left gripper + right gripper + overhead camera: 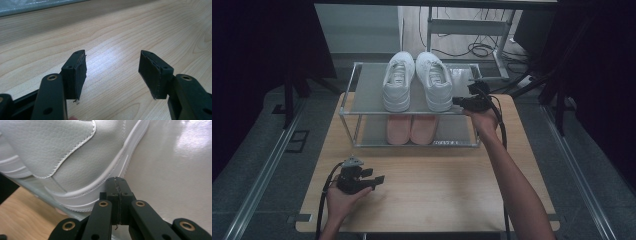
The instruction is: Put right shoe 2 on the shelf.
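Observation:
Two white sneakers (398,80) (435,80) stand side by side on the top shelf of a small metal shoe rack (362,90). A pink pair (411,129) sits on the lower shelf. My right gripper (456,100) is shut with nothing between its pads, and its tips rest against the sole edge of the right white sneaker (82,167) at the shelf's front. My left gripper (379,178) lies low over the wooden table (437,185) at the front left, its jaws wide open and empty; in the left gripper view the left gripper (112,72) has bare wood between its pads.
The rack stands at the far half of the table. Cables and metal frame legs (477,50) lie on the floor behind it. Dark curtains hang on both sides. Bare wood spreads across the table's front half.

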